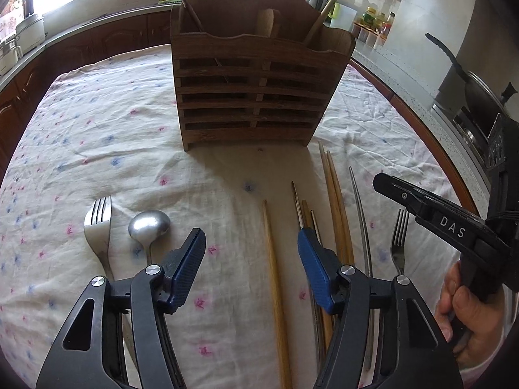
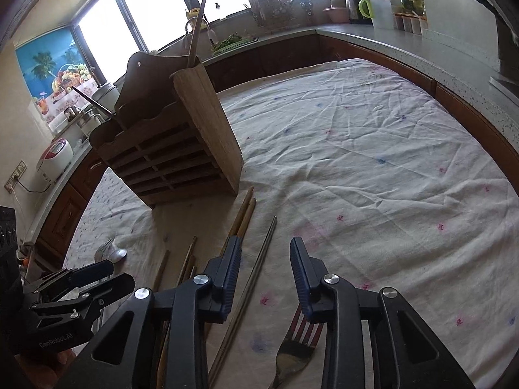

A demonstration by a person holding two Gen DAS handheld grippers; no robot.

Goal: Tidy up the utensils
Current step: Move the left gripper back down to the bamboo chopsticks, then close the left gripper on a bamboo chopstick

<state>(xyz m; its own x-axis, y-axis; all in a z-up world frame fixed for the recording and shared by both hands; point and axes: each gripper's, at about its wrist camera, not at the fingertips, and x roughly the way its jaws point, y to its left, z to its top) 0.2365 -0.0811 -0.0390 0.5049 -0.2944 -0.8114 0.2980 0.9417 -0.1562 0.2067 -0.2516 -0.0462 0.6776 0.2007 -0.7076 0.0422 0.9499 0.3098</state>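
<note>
White letters "DAS" mark the right gripper [image 1: 386, 183] at right of frame; "GenRobot.AI" marks the left gripper [image 2: 118, 274] at lower left. Both stand spread, gripping nothing, above loose wooden chopsticks [image 1: 274, 278] and steel forks [image 1: 398, 243]; slatted wooden utensil holder [image 1: 256, 97] stands top centre

Cloth-covered table [image 1: 97, 123]: caddy [image 1: 253, 97], cutlery [image 1: 97, 227], chopsticks [image 1: 275, 275].

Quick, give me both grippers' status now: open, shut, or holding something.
Left gripper: open, holding nothing; a wooden chopstick lies on the cloth between its fingers.
Right gripper: open, holding nothing; metal chopsticks and a fork lie below.
</note>
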